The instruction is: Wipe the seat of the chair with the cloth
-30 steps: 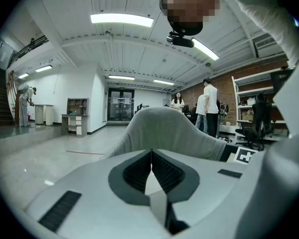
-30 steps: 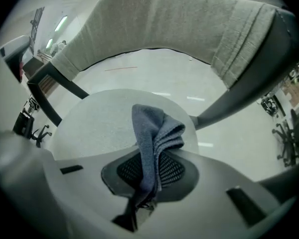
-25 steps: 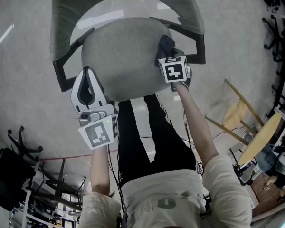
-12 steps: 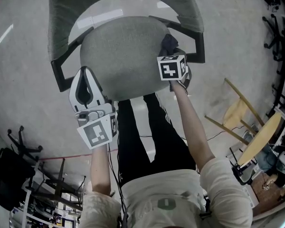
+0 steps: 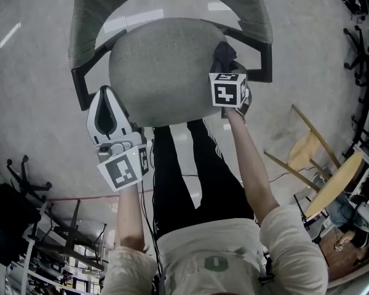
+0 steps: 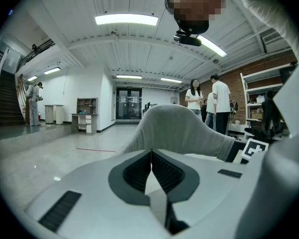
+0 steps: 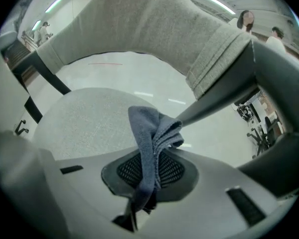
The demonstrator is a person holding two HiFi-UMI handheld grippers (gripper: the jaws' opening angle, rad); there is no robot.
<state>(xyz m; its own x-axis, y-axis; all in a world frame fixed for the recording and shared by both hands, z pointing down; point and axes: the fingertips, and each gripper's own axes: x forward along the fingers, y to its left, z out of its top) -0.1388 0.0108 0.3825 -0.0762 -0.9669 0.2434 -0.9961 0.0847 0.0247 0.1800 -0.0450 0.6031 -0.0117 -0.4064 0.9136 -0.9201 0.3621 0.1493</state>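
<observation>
One chair (image 5: pixel 166 66) with two armrests (image 5: pixel 80 86), and one cloth (image 7: pixel 150 131). Two grippers are at the seat, the left gripper (image 6: pixel 150 152) and the right gripper (image 7: pixel 150 163), carrying two marker cubes (image 5: pixel 227 92) between them, one apiece. In the hall beyond, two people (image 6: pixel 195 99) stand side by side.

Bright, even light falls from long white ceiling strip lights (image 6: pixel 126 19). Both gripper views curve and darken at the edges.
</observation>
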